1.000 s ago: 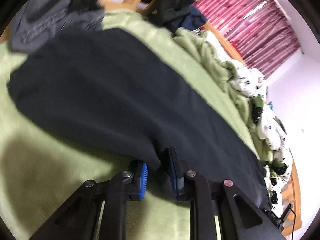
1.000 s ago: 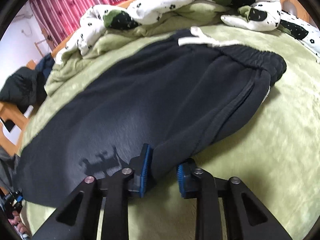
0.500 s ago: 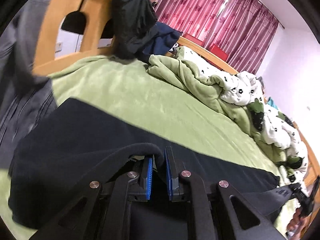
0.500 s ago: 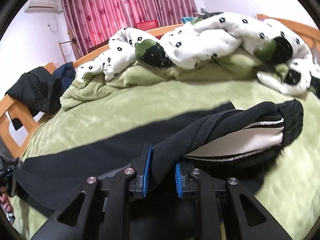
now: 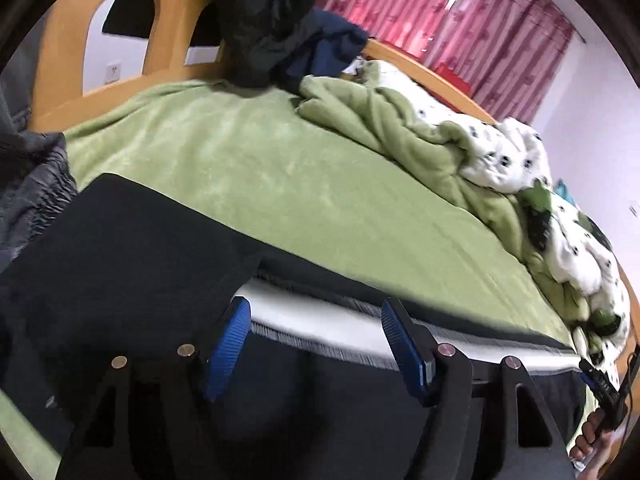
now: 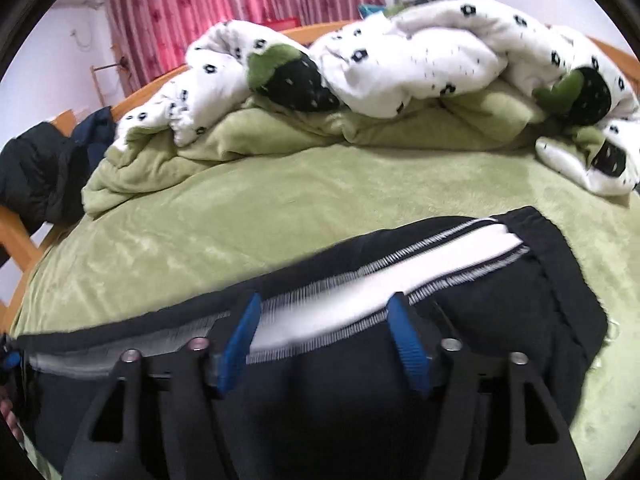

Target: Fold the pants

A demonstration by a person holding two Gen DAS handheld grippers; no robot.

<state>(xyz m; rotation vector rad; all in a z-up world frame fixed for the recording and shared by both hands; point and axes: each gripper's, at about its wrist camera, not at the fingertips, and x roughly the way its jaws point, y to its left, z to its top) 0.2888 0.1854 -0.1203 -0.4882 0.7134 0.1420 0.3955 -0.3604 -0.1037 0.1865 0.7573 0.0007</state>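
**Lengthwise fold laid down, both grips let go**

The pants (image 6: 500, 320) lie folded along their length on the green blanket (image 6: 280, 208), white side stripe (image 6: 360, 300) facing up; the left gripper (image 5: 316, 344) and the right gripper (image 6: 324, 340) have just been opening and now stand wide, nothing pinched, with the stripe showing in each gap. My guess at the risks: blue pads could snag the fleece on pulling away and drag the top layer askew; the soft blanket may let the folded edge creep; the rumpled duvet (image 6: 400, 60) crowds the far side.
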